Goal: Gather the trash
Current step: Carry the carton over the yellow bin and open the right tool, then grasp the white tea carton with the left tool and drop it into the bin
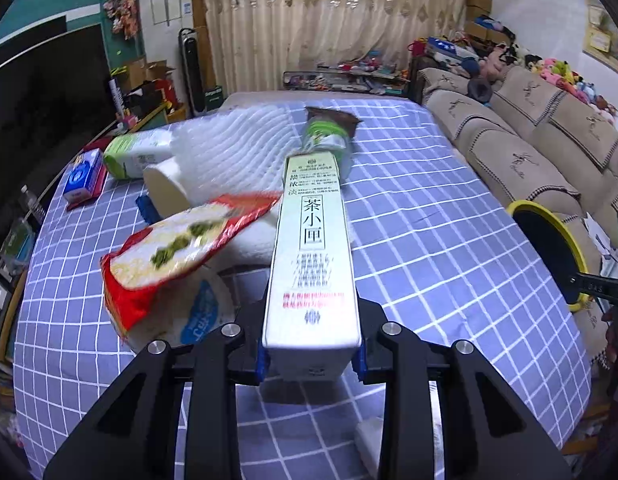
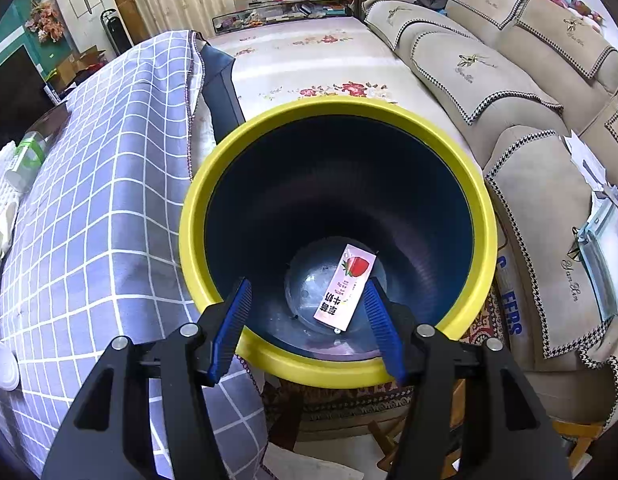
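In the left wrist view my left gripper point(image 1: 311, 356) is shut on the near end of a long white tea box point(image 1: 309, 248) with green and red print; its blue pads press on both sides. The box points away over the blue checked tablecloth point(image 1: 429, 220). A red and white snack bag point(image 1: 181, 256) lies on a white tub point(image 1: 189, 320) to its left. A green-labelled bottle point(image 1: 327, 140) lies beyond the box. In the right wrist view my right gripper point(image 2: 309, 324) hangs open and empty over a yellow-rimmed dark bin point(image 2: 197, 216). A pink strawberry milk carton point(image 2: 347, 288) lies at the bin's bottom.
A white paper roll point(image 1: 229, 156), a green-white pack point(image 1: 137, 156) and a blue box point(image 1: 83, 180) lie at the table's far left. The bin point(image 1: 549, 252) stands off the table's right edge, beside a beige sofa point(image 2: 509, 80). A white lid point(image 2: 1, 368) rests on the cloth.
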`<act>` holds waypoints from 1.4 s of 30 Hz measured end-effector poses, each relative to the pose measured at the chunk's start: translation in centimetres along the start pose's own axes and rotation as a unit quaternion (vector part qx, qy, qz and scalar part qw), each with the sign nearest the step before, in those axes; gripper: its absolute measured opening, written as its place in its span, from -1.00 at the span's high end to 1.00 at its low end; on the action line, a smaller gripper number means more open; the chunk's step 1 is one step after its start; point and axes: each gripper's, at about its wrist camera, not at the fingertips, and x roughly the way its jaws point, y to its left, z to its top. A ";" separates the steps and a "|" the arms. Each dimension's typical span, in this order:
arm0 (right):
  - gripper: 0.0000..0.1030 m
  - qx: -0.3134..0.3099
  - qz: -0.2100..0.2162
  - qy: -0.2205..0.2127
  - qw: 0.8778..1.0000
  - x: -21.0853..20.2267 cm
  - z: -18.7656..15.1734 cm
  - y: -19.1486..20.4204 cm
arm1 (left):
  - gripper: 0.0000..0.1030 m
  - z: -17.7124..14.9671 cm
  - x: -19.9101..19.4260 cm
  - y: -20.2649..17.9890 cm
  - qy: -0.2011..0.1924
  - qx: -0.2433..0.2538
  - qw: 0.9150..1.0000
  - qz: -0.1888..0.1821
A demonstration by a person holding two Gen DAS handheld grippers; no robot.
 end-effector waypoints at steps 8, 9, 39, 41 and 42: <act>-0.08 0.000 0.008 -0.008 1.000 -0.6 -0.1 0.1 | 0.41 1.2 -3.5 -2.1 -0.039 0.026 0.999 -0.022; -0.08 0.000 0.008 -0.009 1.000 -0.7 -0.2 0.0 | 0.41 1.3 -3.8 -2.3 -0.043 0.029 0.998 -0.024; -0.12 0.069 -0.009 -0.080 0.994 -7.4 -2.9 -9.1 | 0.41 7.3 -3.4 -24.8 -0.034 0.165 0.966 -0.198; -0.13 0.076 -0.010 -0.080 0.994 -7.5 -3.2 -10.0 | 0.41 7.3 -1.8 -27.4 -0.016 0.174 0.963 -0.206; -0.13 0.080 -0.010 -0.079 0.994 -7.4 -3.4 -10.5 | 0.41 7.2 -0.7 -28.6 -0.004 0.176 0.962 -0.210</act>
